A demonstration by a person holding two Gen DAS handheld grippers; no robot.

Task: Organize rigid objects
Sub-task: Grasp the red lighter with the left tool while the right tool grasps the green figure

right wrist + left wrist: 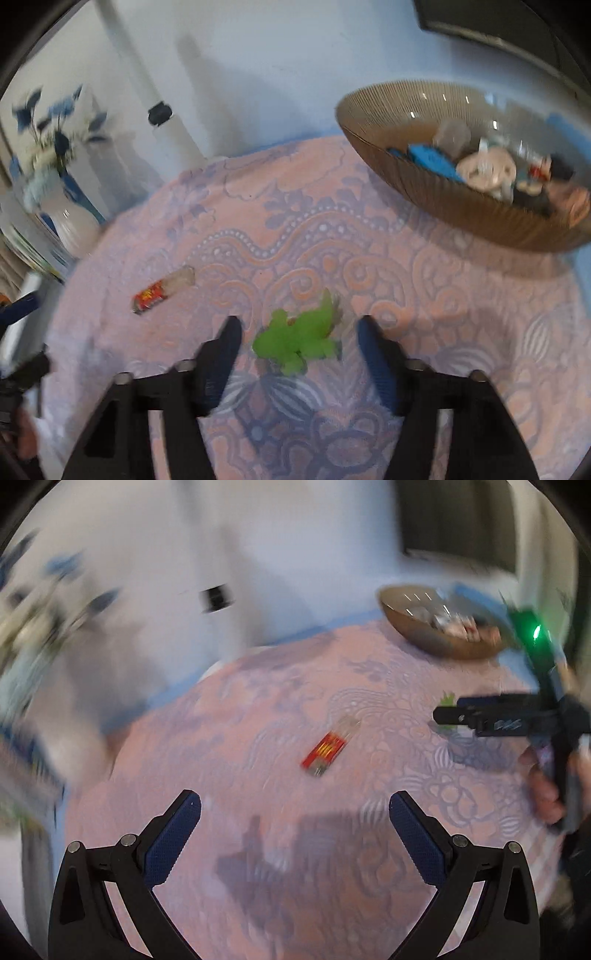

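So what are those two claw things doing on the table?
A person holds a claw in each hand and is tidying small things into the brown bowl, which already holds several. The right claw is open, with the green toy lying on the patterned cloth between its fingers, not gripped. The left claw is open and empty, pointing toward the red and clear tube.

Green toy [299, 341], red-and-clear lighter [162, 290], pink paisley-patterned cloth [295, 229], ribbed brown bowl [461, 218].
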